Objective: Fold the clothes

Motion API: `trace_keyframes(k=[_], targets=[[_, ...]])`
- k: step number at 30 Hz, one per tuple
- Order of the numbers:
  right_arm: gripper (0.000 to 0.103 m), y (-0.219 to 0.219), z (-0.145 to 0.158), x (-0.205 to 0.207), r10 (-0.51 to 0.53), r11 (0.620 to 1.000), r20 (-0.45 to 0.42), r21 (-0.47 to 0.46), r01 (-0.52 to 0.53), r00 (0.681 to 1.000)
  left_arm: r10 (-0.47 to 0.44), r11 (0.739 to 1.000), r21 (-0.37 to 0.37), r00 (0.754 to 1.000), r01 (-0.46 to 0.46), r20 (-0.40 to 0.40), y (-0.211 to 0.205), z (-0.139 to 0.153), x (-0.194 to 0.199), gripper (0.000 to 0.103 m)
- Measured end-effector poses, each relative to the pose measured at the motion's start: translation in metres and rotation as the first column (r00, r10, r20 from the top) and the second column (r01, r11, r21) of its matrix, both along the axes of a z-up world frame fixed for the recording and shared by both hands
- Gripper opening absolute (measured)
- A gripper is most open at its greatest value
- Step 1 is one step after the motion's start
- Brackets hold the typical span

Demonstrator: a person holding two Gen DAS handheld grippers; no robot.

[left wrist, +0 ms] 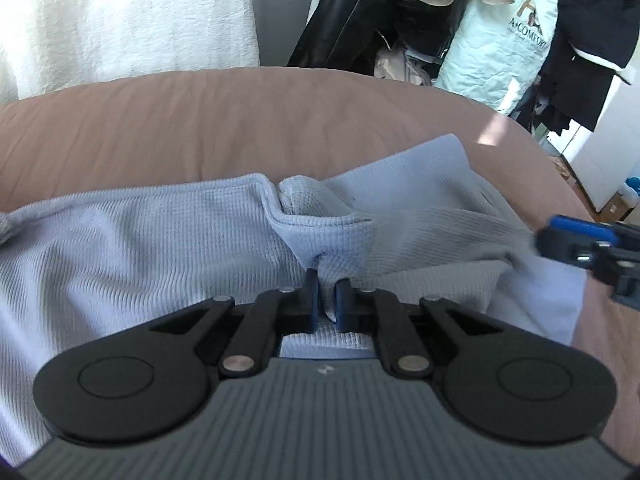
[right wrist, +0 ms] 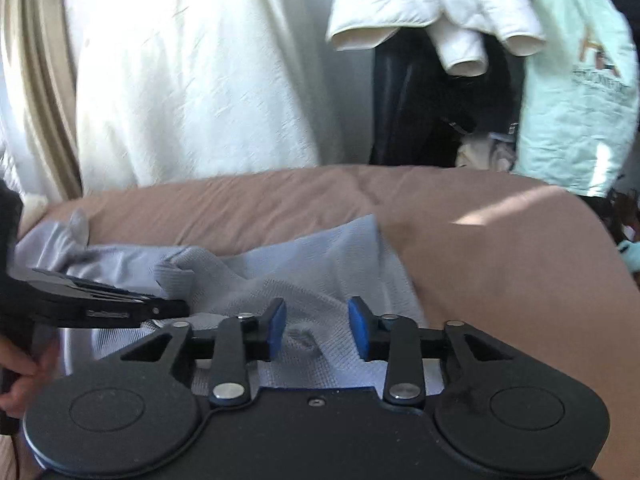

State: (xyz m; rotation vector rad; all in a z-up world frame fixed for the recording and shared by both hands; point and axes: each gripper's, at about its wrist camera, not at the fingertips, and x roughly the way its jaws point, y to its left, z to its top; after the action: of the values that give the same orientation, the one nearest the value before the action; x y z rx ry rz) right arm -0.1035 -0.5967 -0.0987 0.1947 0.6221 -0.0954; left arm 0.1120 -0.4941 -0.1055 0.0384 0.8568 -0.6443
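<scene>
The left gripper is angled downward with its jaws nearly together, pinched on a fold of fabric. The right gripper is also angled downward, its blue pads held apart with nothing pressed between them. A hand is seen at the left gripper's handle.

Bed covered in a smooth tan-brown sheet, lightly creased, with a bright patch of sunlight near its right edge. Directly on it, one pale blue waffle-knit garment, rumpled and spread across the near side, a folded-over edge bunched up at the middle.
</scene>
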Motion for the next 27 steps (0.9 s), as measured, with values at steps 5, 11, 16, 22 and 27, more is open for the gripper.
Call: trace_keyframes(k=[5,11,16,22,27], targets=[[0.046,0.003,0.009,0.019,0.007,0.974,0.097,0.224,-0.028,0.995,-0.023,1.000,0.012,0.974,0.020,0.227,0.015,0.015,-0.034,0.006],[0.062,0.041,0.019,0.050,0.177,0.968,0.054,0.169,-0.184,0.983,-0.035,0.997,-0.064,0.984,0.046,0.176,0.039,0.023,-0.053,0.005],[0.063,0.042,-0.020,0.070,0.089,0.993,-0.118,0.086,-0.079,0.989,0.004,0.992,-0.125,1.000,-0.007,-0.026,0.074,0.012,-0.054,0.005],[0.063,0.036,-0.035,0.069,0.080,0.996,-0.321,-0.007,-0.086,0.944,-0.001,0.990,-0.139,0.977,-0.030,-0.214,0.104,-0.008,-0.048,0.021],[0.062,0.013,-0.024,0.045,0.139,0.986,-0.396,0.139,-0.090,0.908,-0.025,0.977,-0.213,0.992,-0.002,-0.125,0.119,0.022,-0.054,0.041]])
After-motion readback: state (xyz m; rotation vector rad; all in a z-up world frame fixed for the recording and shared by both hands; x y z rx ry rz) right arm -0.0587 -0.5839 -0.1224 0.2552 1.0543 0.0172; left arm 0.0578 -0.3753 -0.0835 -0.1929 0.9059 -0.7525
